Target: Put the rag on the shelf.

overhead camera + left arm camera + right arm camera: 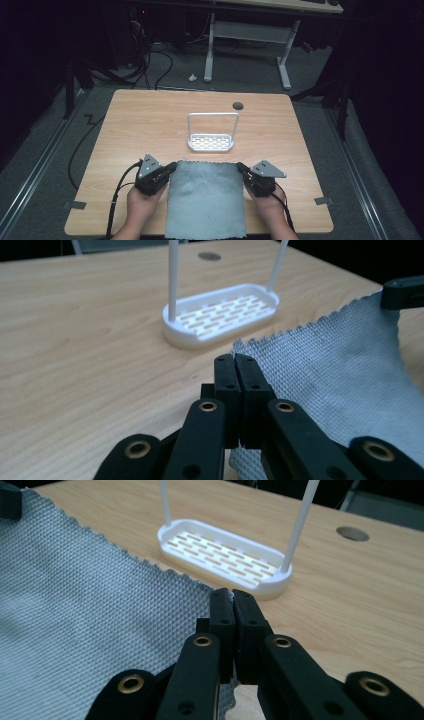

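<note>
**High view: both grippers pinch the cloth's far corners**

A grey waffle-textured cloth (206, 199) lies on the light wooden table (130, 125), its near edge overhanging. The left gripper (173, 167) is clamped on its far-left corner, the right gripper (240, 167) on its far-right corner. A white slotted plastic tray with a tall wire handle (212, 142) stands just beyond.

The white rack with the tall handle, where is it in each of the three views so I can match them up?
High view: white rack at table centre, just beyond the grey cloth.
Left gripper view: upper middle, beyond the closed fingers.
Right gripper view: upper middle, right of the cloth.
Shared landmark: the round hole in the tabletop, behind the rack in every view.
</note>
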`<state>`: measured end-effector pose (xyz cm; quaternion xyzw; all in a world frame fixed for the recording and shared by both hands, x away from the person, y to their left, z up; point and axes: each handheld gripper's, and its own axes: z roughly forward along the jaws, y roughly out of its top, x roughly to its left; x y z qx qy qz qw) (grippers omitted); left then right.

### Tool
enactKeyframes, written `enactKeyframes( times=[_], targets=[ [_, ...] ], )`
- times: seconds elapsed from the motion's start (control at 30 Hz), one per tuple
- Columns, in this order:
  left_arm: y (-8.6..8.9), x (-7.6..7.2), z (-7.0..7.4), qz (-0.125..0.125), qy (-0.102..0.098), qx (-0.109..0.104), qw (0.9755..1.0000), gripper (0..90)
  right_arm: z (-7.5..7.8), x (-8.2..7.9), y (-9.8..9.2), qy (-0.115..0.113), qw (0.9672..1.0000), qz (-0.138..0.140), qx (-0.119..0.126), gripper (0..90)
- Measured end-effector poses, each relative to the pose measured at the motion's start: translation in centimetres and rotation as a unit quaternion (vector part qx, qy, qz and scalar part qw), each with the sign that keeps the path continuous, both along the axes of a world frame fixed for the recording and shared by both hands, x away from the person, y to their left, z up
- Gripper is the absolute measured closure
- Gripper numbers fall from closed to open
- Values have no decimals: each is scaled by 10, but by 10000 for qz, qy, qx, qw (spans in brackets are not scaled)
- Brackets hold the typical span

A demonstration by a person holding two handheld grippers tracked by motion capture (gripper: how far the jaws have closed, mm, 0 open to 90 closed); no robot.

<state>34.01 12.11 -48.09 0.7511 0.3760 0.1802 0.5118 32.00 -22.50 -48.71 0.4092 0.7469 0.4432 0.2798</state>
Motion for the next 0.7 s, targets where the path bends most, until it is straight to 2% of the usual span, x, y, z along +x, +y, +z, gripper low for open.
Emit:
enactKeyframes(
  times=[0.1,0.17,0.27,0.37,0.53,0.7],
  targets=[
    [0,-4,10,-30,-127,-89,9999,888,11,-4,-2,-180,9998,-3,119,892],
    [-1,-7,17,-16,-237,-70,9997,889,14,-5,-2,-213,9997,9,128,892],
    [-1,-11,31,-92,-391,-122,9991,889,28,-7,-4,-452,9988,10,169,892],
    [-1,-13,38,-70,-497,-167,9986,889,34,-8,-5,-533,9983,7,216,892],
    [1,-11,50,-55,-649,-274,9975,889,45,-6,-8,-705,9972,-48,257,892],
    [0,-7,61,-38,-792,-282,9965,890,56,-4,-11,-858,9958,-83,319,893]
  ],
)
